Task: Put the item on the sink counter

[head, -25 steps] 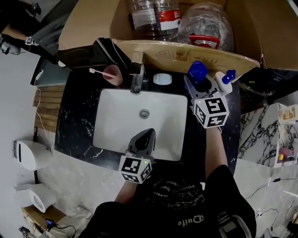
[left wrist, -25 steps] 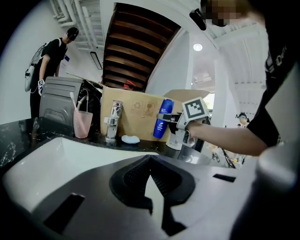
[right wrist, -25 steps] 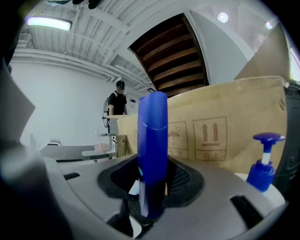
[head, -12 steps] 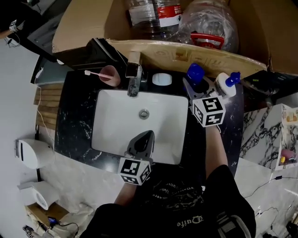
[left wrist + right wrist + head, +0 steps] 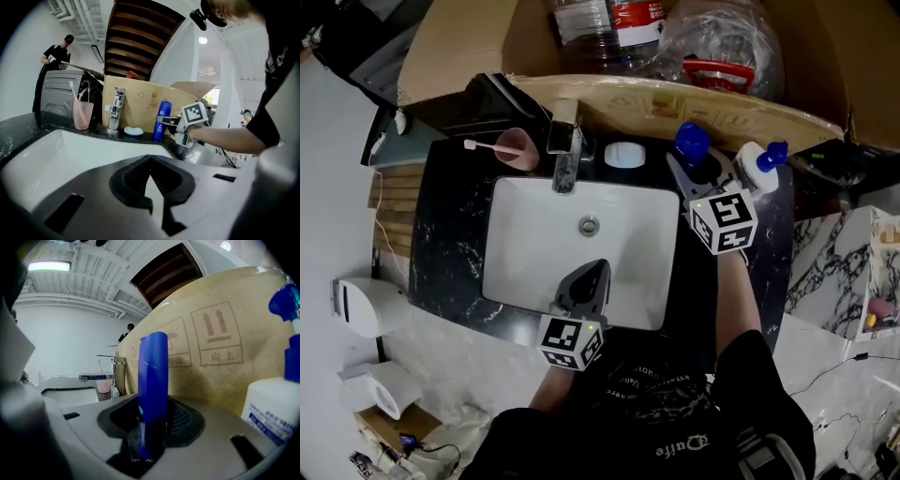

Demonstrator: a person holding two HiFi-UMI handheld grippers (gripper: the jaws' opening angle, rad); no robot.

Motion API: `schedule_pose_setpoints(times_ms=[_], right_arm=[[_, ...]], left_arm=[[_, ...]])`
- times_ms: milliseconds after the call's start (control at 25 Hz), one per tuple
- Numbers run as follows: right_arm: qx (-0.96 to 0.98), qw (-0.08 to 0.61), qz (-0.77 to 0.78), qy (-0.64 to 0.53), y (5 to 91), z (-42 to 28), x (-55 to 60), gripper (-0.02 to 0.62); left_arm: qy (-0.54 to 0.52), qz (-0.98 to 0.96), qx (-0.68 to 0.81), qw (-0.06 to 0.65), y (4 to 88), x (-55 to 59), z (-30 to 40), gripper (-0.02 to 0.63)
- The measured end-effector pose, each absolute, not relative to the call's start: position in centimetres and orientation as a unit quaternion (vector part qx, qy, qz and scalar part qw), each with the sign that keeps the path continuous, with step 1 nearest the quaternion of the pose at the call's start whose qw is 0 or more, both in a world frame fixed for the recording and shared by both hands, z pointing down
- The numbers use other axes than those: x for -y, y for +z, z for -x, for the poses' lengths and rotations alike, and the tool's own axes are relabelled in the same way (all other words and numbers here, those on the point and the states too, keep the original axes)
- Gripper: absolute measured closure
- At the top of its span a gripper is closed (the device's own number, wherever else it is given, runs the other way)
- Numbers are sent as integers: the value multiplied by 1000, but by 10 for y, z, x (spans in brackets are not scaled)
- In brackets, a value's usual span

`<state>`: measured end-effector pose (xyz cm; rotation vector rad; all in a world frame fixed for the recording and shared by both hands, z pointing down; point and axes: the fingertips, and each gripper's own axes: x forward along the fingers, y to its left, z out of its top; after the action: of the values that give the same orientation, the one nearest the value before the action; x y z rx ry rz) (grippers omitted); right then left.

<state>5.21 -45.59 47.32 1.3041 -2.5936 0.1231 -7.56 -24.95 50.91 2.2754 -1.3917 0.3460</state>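
Upper right, our right tool pinches the tall blue plastic bottle, close by the brown cardboard wall and white pump bottle; our left tool is pressed together.

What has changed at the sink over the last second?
The right gripper, clamped on the blue bottle, seems to have sunk slightly toward the counter beside the white pump bottle. Nothing taken or released. The left gripper stays shut over the basin; cup, tap and soap unmoved.

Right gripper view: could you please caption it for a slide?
Right gripper clamps an upright blue plastic bottle beside a white pump bottle and cardboard box.
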Motion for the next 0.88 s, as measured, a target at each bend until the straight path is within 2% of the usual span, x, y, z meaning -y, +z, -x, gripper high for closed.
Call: schedule_pose_setpoints(times_ms=[240,400,880], right_arm=[[885,119,-448,40,473,-52,456,429],[886,87,-455,39,453,-57,451,358],[879,35,-475,26,387,-78,395,327]], left_arm=[[123,-829,497,223,509,248,71,601],[90,-837,486,234,502,247,67,601],[44,-850,481,211,474,229,57,600]])
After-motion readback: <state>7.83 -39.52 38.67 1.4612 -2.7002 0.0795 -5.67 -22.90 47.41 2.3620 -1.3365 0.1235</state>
